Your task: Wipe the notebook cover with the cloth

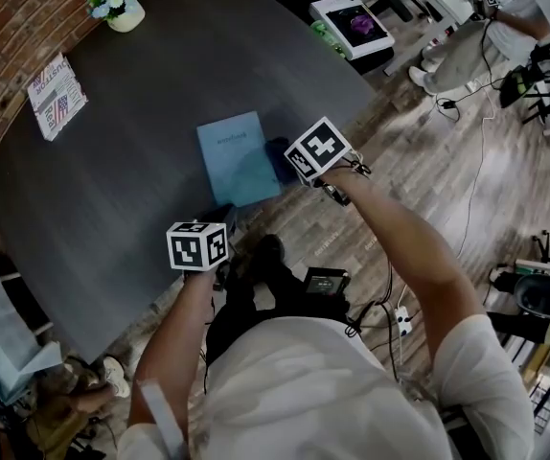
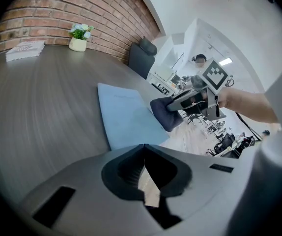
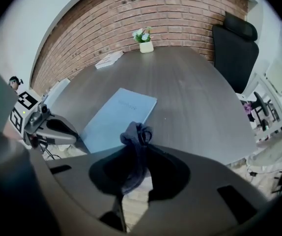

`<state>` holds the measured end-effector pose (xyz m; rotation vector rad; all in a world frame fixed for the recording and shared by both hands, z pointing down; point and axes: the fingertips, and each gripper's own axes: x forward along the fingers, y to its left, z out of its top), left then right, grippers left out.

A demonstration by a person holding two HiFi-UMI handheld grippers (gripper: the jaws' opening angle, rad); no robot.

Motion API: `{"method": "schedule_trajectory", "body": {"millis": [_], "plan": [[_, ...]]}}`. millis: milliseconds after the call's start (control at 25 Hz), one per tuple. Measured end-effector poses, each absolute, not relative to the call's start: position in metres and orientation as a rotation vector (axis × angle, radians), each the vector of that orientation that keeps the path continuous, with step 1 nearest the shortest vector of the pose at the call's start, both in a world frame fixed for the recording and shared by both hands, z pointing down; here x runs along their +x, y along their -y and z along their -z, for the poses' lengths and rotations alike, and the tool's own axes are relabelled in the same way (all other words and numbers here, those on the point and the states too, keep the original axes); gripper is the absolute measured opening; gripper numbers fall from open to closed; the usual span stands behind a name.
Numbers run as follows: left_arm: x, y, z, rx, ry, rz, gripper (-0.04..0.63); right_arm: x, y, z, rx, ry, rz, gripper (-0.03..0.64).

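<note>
Tabletop (image 1: pixel 160 84): right tool (image 3: pixel 137 149) with cloth (image 3: pixel 135 133) beside notebook (image 1: pixel 238 157)

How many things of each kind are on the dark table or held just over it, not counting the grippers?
notebook: 1
cloth: 1
flower pot: 1
booklet: 1
Total: 4

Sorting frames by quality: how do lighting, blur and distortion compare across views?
Head view: dim, wooden floor at right motion-smeared, light blue rectangular notebook sharp. Left gripper view: brightest, fisheye bows the dark grey table. Right gripper view: vignetted corners, dark blue crumpled cloth soft.
</note>
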<state>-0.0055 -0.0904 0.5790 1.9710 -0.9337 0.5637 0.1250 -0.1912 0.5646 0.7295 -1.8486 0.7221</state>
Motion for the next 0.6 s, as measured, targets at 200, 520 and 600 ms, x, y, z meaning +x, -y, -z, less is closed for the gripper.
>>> {"method": "schedule_trajectory", "body": {"millis": [200, 520, 600], "plan": [[-0.01, 0.089, -0.574, 1.974, 0.94, -0.552, 0.009, 0.129, 0.2, -0.546, 0.725, 1.826, -0.537, 0.086], [-0.026, 0.086, -0.568, 1.957, 0.958, -0.492, 0.009, 0.081, 0.223, -0.516, 0.749, 1.951, -0.492, 0.086], [-0.03, 0.085, -0.566, 1.951, 0.962, -0.469, 0.009, 0.063, 0.228, -0.514, 0.761, 1.994, -0.517, 0.086]]}}
